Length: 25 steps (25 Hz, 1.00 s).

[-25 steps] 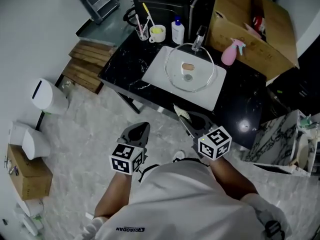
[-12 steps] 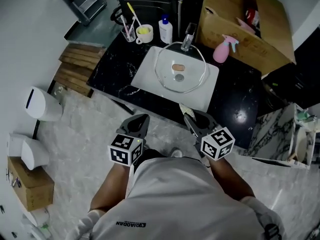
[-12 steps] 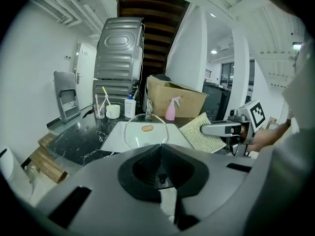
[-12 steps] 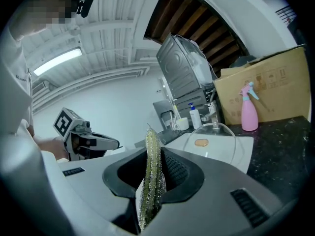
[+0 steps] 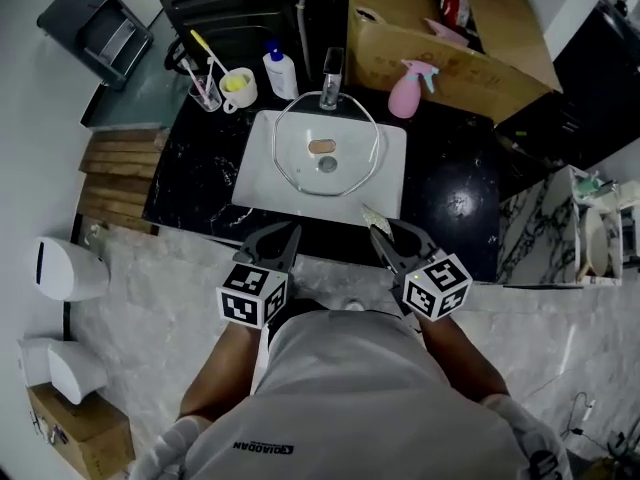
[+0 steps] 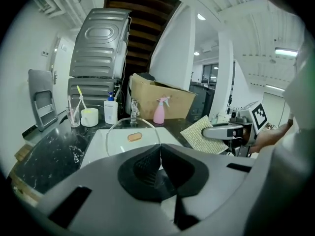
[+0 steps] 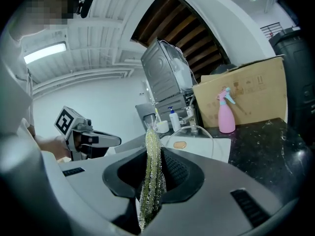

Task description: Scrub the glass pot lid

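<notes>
The glass pot lid [image 5: 326, 152] lies in the white sink basin [image 5: 258, 183], with its brown knob [image 5: 321, 146] near the drain. Both grippers hover at the counter's front edge, short of the basin. My left gripper [image 5: 289, 231] is shut with nothing in it. My right gripper [image 5: 379, 231] is shut on a yellow-green scrub pad [image 5: 370, 214]. In the left gripper view, the lid [image 6: 132, 131] stands ahead beyond the closed jaws, and the pad [image 6: 201, 134] shows at the right. In the right gripper view, the pad [image 7: 151, 173] stands edge-on between the jaws, with the lid [image 7: 191, 134] beyond.
Behind the basin stand a toothbrush cup [image 5: 204, 91], a white mug [image 5: 238, 87], a soap bottle [image 5: 281, 71], the faucet [image 5: 331, 76] and a pink spray bottle [image 5: 405, 90]. A cardboard box [image 5: 455, 43] sits at the back right. Black countertop [image 5: 452, 200] surrounds the sink.
The person has come up to the counter, so the sink and lid now sit nearer and more centred. Both grippers have reached the counter's front edge; the right still grips the pad.
</notes>
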{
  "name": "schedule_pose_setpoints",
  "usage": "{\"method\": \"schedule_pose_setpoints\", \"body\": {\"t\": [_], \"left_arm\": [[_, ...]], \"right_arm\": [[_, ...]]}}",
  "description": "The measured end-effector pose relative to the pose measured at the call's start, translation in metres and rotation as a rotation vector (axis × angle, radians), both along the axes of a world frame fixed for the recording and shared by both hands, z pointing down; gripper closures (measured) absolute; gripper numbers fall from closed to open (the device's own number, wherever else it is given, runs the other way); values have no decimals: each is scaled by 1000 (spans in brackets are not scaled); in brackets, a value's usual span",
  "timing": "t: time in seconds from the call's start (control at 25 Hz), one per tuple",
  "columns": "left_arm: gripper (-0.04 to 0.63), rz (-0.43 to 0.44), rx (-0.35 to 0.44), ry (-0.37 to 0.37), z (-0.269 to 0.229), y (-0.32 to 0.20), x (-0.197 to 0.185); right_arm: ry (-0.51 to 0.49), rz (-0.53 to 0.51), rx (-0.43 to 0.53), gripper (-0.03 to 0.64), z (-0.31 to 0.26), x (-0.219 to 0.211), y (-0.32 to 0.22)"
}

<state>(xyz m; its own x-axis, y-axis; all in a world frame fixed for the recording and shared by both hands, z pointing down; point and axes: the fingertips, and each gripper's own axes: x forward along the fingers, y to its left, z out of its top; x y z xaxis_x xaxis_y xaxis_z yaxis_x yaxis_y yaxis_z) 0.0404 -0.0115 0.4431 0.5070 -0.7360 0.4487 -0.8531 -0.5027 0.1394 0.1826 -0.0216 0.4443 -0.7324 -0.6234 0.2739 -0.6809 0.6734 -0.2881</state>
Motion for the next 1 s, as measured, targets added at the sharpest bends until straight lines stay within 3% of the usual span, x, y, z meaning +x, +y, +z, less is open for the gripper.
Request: {"method": "schedule_pose_setpoints", "body": {"t": [0.48, 1.0], "left_arm": [[580, 191, -21, -30, 14, -92, -61], [580, 393, -46, -35, 27, -137, -115]], "right_arm": [[56, 184, -17, 531, 9, -64, -68], [162, 345, -13, 531, 11, -130, -101]]}}
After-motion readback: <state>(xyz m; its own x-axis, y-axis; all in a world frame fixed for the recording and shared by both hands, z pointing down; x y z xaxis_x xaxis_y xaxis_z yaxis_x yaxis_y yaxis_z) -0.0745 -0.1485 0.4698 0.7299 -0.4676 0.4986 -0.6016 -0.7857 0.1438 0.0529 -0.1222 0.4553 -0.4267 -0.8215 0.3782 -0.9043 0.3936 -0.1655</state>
